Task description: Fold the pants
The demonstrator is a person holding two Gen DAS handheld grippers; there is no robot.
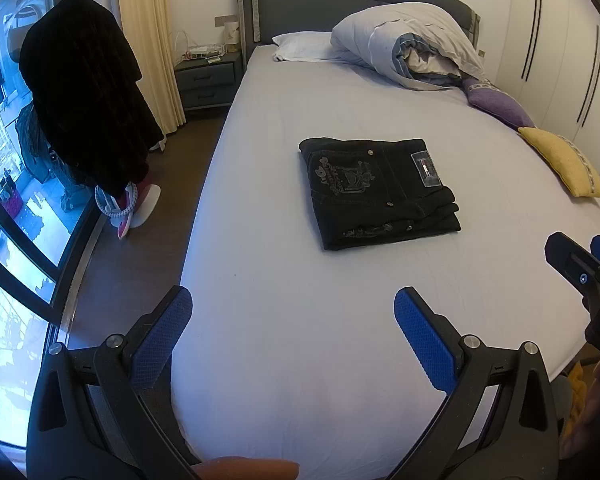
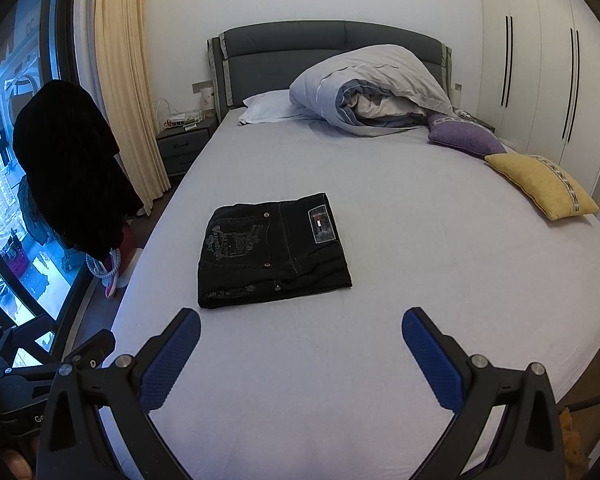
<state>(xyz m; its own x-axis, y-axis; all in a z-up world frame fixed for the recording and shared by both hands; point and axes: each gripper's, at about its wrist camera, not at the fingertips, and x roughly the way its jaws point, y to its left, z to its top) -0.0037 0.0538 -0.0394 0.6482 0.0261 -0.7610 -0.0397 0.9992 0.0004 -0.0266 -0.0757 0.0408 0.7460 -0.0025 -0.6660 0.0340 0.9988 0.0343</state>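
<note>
While folded, pants point(image 1: 378, 190) well beyond both grippers' spread fingers point(image 1: 162, 336).

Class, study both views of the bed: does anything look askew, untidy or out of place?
The folded black jeans lie slightly skewed to the bed's edges, and the duvet is heaped unmade by the headboard. Nothing is spilled or damaged.

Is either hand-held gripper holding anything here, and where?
Nothing is held. The left hand-held gripper and right hand-held gripper are open; the folded pants lie on the bed.
</note>
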